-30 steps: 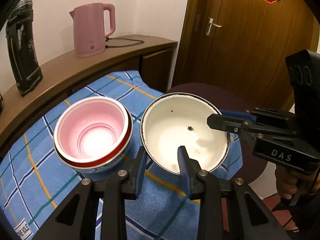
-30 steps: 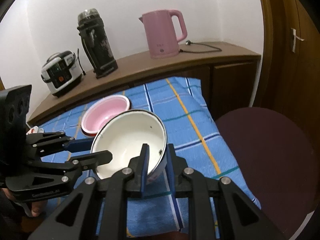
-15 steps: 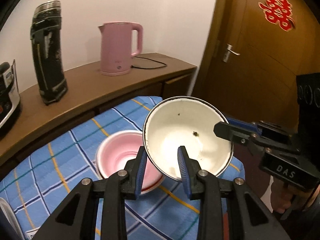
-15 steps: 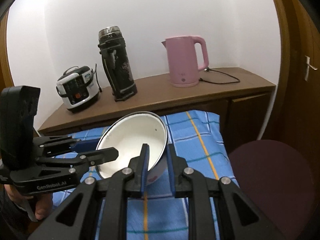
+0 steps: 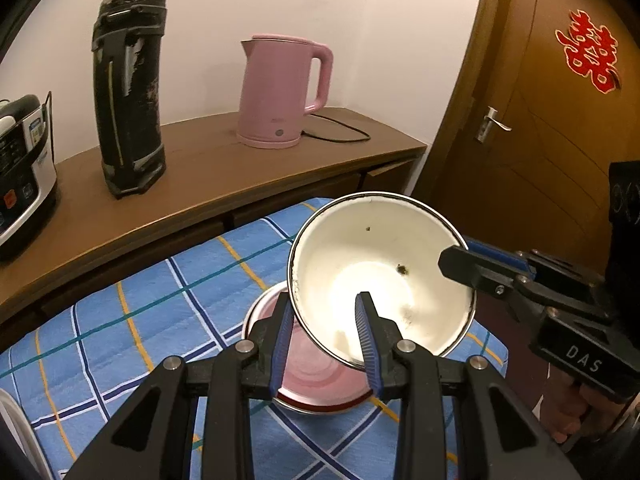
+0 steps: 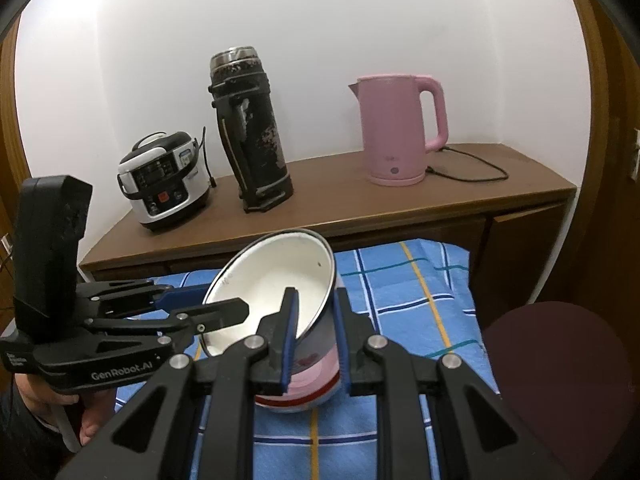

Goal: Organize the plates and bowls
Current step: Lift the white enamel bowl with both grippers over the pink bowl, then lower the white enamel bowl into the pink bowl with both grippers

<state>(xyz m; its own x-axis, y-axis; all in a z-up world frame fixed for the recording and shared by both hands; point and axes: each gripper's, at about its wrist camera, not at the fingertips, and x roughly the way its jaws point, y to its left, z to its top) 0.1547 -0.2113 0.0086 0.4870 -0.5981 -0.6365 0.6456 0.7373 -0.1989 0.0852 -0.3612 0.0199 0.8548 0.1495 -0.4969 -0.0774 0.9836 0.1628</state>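
Note:
A white enamel bowl (image 5: 372,256) with a dark rim hangs tilted in the air, held from two sides. My left gripper (image 5: 324,298) is shut on its near rim, one finger inside and one outside. My right gripper (image 6: 316,294) is shut on the opposite wall; in the left wrist view the right gripper (image 5: 460,258) comes in from the right. The white bowl (image 6: 280,272) hovers right above a pink bowl (image 5: 320,376) with a red rim band, which stands on the blue plaid cloth (image 5: 160,320). In the right wrist view only a strip of the pink bowl (image 6: 296,403) shows.
A wooden sideboard (image 6: 360,208) behind the cloth carries a pink kettle (image 6: 400,128) with its cord, a black thermos (image 6: 252,136) and a rice cooker (image 6: 164,180). A dark red round seat (image 6: 560,360) stands right of the table. A brown door (image 5: 540,140) is beyond.
Both grippers have lifted the white bowl and carried it sideways, from beside the pink bowl to above it. The pink bowl has not moved on the cloth.

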